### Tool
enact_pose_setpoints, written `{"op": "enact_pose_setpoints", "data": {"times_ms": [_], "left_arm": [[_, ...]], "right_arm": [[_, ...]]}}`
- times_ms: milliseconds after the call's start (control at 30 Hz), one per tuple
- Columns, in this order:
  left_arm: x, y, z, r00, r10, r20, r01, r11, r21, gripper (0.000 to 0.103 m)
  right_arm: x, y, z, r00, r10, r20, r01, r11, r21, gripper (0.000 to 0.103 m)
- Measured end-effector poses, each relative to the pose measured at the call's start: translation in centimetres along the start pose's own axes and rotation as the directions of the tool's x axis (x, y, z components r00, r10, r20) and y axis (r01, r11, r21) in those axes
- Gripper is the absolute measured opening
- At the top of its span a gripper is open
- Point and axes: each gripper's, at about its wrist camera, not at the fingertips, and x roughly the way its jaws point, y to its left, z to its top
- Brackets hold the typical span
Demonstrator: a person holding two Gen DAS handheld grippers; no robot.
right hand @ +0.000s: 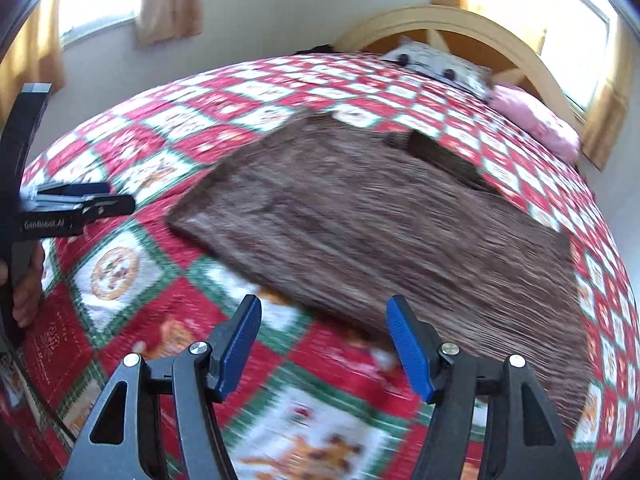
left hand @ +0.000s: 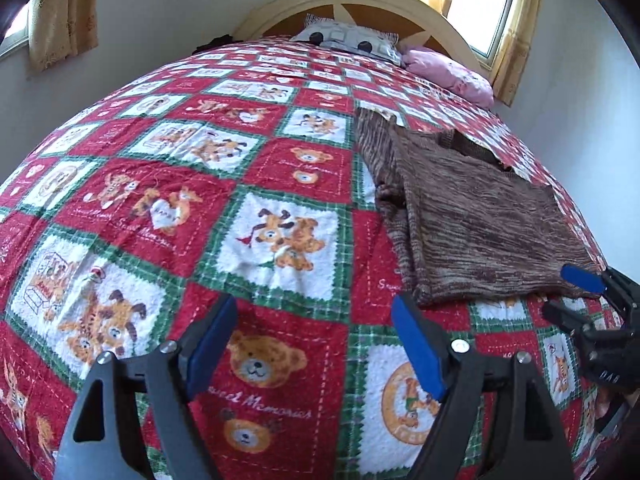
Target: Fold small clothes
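Brown ribbed knit garment [left hand: 472, 208] lies flat on the bedspread [left hand: 240, 184], a red-green-white checked quilt with teddy bear and dog patches, right of centre in the left wrist view, one sleeve spread toward the far left of its body, dark neck opening [left hand: 472, 144] at the far end. In the right wrist view the same garment [right hand: 360, 220] fills the middle, blurred, its hem edge near the camera. Left gripper [left hand: 316, 344] hovers over bare quilt just left of the garment's near-left corner, jaws spread wide, nothing between the blue pads [left hand: 416, 356]; no contact with the cloth that I can see. Right gripper [right hand: 322, 344] has its jaws parted at a medium gap, nothing held, blue pads [right hand: 408, 352] just above the garment's near hem; whether a pad touches the cloth can't tell, blur. Right gripper also shows at the right edge of the left view, one blue tip at the garment's near-right corner. Left gripper seen at the left edge of the right view, with part of a hand [right hand: 28, 288] on its handle. Far end: curved cream headboard [left hand: 360, 0], patterned pillow [left hand: 348, 38], pink pillow [left hand: 452, 74] to its right, windows with yellow curtains [left hand: 64, 12] on both sides.
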Motion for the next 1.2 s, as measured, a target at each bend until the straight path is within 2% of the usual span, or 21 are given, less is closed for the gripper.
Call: {"op": "enact_pose_setpoints", "data": {"times_ms": [200, 333, 433, 533, 600, 633, 733, 900, 1033, 1200], "left_arm": [[0.0, 1.2, 0.5, 0.999, -0.042, -0.017, 0.041, 0.999, -0.008, 0.085], [-0.2, 1.9, 1.8, 1.000, -0.019, 0.002, 0.019, 0.999, 0.041, 0.085], [-0.3, 3.1, 3.4, 0.999, -0.031, 0.014, 0.030, 0.998, 0.051, 0.085], [-0.3, 4.8, 5.7, 0.997, -0.065, 0.038, 0.064, 0.997, 0.032, 0.085], [0.0, 5.1, 6.8, 0.996, -0.085, 0.041, 0.084, 0.996, 0.028, 0.085], [0.2, 5.2, 7.4, 0.994, -0.096, 0.043, 0.095, 0.995, 0.026, 0.085], [1.4, 5.0, 9.0, 0.987, -0.155, 0.035, 0.154, 0.988, 0.024, 0.085], [5.3, 2.4, 10.5, 0.972, -0.233, -0.023, 0.234, 0.971, 0.044, 0.085], [8.7, 0.3, 11.4, 0.952, -0.296, -0.078, 0.298, 0.954, 0.018, 0.085], [11.1, -1.7, 12.6, 0.943, -0.315, -0.109, 0.318, 0.948, 0.015, 0.085]], "right_arm": [[1.1, 5.0, 0.8, 1.000, 0.004, 0.024, 0.000, 0.991, -0.130, 0.066], [2.1, 8.2, 1.6, 0.997, -0.058, 0.055, 0.068, 0.974, -0.214, 0.066], [3.2, 9.8, 2.5, 0.994, -0.086, 0.063, 0.099, 0.962, -0.254, 0.065], [4.4, 10.5, 3.6, 0.993, -0.097, 0.067, 0.111, 0.960, -0.257, 0.056], [5.3, 10.5, 4.2, 0.995, -0.084, 0.053, 0.094, 0.969, -0.230, 0.028], [5.6, 10.4, 4.3, 0.996, -0.075, 0.044, 0.083, 0.973, -0.218, 0.024], [5.7, 10.4, 4.0, 0.996, -0.072, 0.056, 0.082, 0.977, -0.196, 0.023], [5.7, 10.3, 3.6, 0.995, -0.066, 0.074, 0.078, 0.983, -0.168, 0.023], [5.7, 10.2, 3.5, 0.995, -0.064, 0.078, 0.076, 0.984, -0.164, 0.023], [5.9, 10.0, 3.6, 0.996, -0.044, 0.073, 0.055, 0.988, -0.148, 0.023]]}}
